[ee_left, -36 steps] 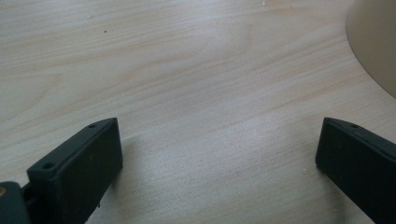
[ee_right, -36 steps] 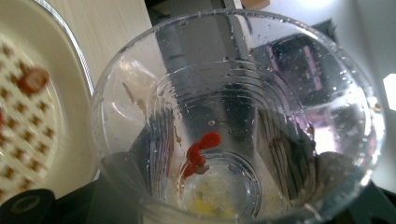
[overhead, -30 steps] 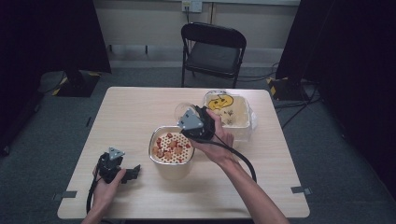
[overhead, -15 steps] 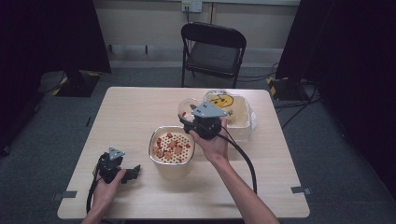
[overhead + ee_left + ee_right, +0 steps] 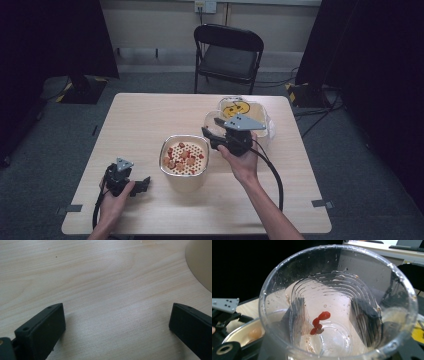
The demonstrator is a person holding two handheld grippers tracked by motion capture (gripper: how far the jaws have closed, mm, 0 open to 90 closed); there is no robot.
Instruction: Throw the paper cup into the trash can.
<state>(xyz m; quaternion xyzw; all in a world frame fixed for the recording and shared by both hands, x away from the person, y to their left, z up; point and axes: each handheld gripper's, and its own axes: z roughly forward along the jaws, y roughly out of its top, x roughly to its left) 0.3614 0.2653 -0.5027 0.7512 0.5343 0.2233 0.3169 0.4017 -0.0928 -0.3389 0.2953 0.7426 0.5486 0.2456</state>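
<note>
Wooden table (image 5: 150, 120); smiley-face container (image 5: 240, 111), no legible writing.

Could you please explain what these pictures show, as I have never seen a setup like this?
A person sits at a wooden table holding a hand-held tool with two black tongs in each hand. One picture comes from a camera above the table; the other two come from cameras riding on the tools, looking along their tongs. The left tongs rest open on the bare table. The right tongs hold a clear plastic cup, nearly empty apart from a few red bits stuck near the bottom. On the table stand a metal bowl of red pieces and, behind the right hand, a container with a yellow face picture.
</note>
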